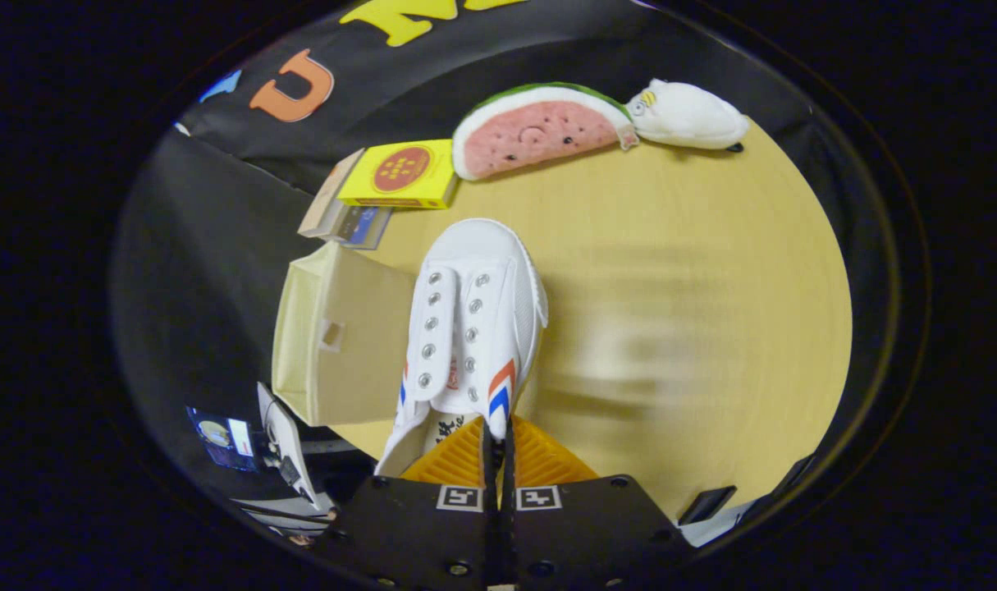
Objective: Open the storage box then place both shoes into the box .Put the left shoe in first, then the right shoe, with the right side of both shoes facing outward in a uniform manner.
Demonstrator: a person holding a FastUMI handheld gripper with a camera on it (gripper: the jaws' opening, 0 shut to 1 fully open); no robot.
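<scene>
Now tongs (498, 439) clamped on shoe (469, 328).

My fingers (498, 460) hide the shoe's (473, 328) heel, and the shoe covers part of the box (334, 336) just left. Table (670, 345) to the right is smeared with blur. I can't read the yellow carton (400, 174) beyond.

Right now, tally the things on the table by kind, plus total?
Shoes: 1, white shoe, its side wall pinched by the gripper
Storage boxes: 1, beige box
Plush toys: 2, watermelon slice, white plush
Small cartons: 2, yellow carton, brown carton
Total: 6
</scene>
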